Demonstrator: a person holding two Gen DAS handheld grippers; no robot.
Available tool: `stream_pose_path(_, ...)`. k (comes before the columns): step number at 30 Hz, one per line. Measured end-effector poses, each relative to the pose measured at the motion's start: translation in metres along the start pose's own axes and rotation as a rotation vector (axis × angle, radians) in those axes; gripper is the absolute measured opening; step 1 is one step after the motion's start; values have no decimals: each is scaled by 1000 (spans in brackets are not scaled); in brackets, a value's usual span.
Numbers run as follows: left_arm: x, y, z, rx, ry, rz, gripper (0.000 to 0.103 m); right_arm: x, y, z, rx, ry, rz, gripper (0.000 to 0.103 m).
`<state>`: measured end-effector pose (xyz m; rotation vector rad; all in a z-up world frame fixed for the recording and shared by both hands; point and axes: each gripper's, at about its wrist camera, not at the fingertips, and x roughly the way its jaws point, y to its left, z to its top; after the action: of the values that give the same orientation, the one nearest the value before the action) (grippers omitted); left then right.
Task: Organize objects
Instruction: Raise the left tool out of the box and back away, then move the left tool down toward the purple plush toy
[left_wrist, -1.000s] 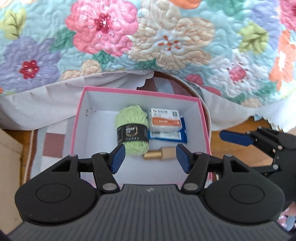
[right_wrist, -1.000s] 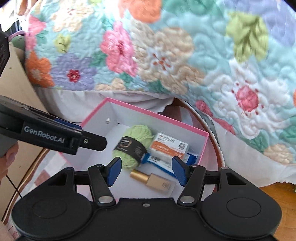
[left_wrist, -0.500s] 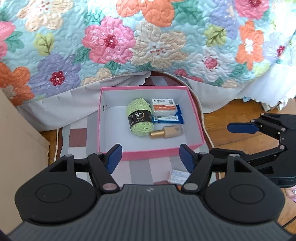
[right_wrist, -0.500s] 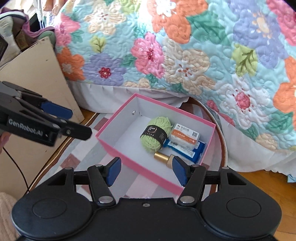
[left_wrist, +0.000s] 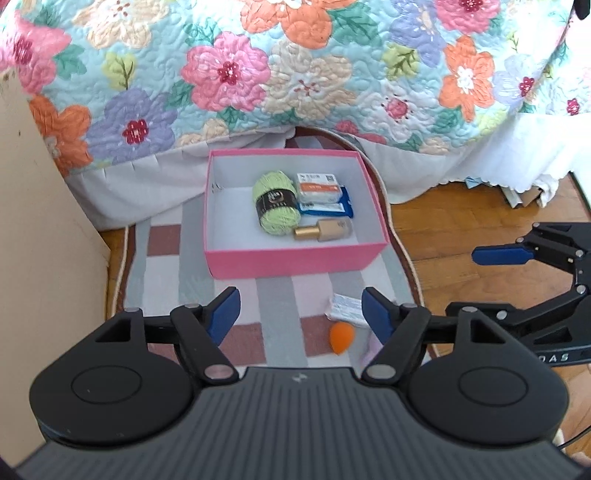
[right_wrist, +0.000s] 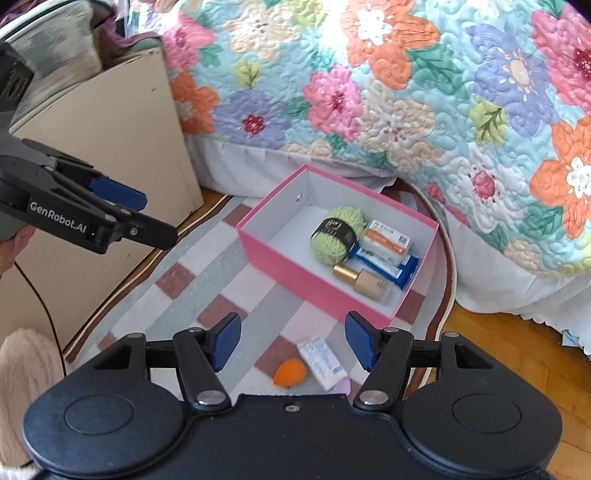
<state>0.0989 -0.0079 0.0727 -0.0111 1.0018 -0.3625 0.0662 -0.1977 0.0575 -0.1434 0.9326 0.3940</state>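
A pink box (left_wrist: 295, 260) (right_wrist: 295, 275) stands on a checked rug, holding a green yarn ball (left_wrist: 276, 208) (right_wrist: 337, 233), an orange-and-white pack (left_wrist: 318, 187), a blue packet (left_wrist: 327, 208) and a gold-capped bottle (left_wrist: 322, 231) (right_wrist: 364, 280). On the rug nearer me lie an orange sponge (left_wrist: 341, 336) (right_wrist: 290, 373) and a white packet (left_wrist: 347, 308) (right_wrist: 322, 363). My left gripper (left_wrist: 301, 314) hangs above the rug with jaws opening and nothing between them. My right gripper (right_wrist: 291, 341) is likewise empty, its jaws opening.
A floral quilt (left_wrist: 295, 74) hangs over the bed behind the box. A beige panel (left_wrist: 40, 221) stands at the left. Wooden floor (left_wrist: 461, 229) lies right of the rug (left_wrist: 162, 273). A person's hand (right_wrist: 13, 243) holds the left gripper's handle.
Both grippers have drawn back and risen away from the box, which now looks smaller. The sponge and white packet on the rug have come into view. Both jaws stand a little wider.
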Motion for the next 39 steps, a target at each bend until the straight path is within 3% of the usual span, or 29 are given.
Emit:
stream_pose_path(10,0,3,-42,-71,41,-28,73,-13,27,-27,-116,49,32,70)
stream_pose_path(21,18,-19,-65,-47,96,-80,75,7,23,-59,-166,145,75,76)
stream_pose_path(26,38,-31,-70,-29,123,-129,81,25,9,-75,-99,206,110,77)
stream_pose_path(31,64,-31,-72,-19,129,-144,88,48,-15,-90,89,250,154,78)
stream_pose_path(35,90,-33,-74,21,134,-121,90,69,-36,-101,189,268,148,79)
stream_pose_path(39,114,-38,-76,66,98,-112,92,91,-54,-117,260,247,96,89)
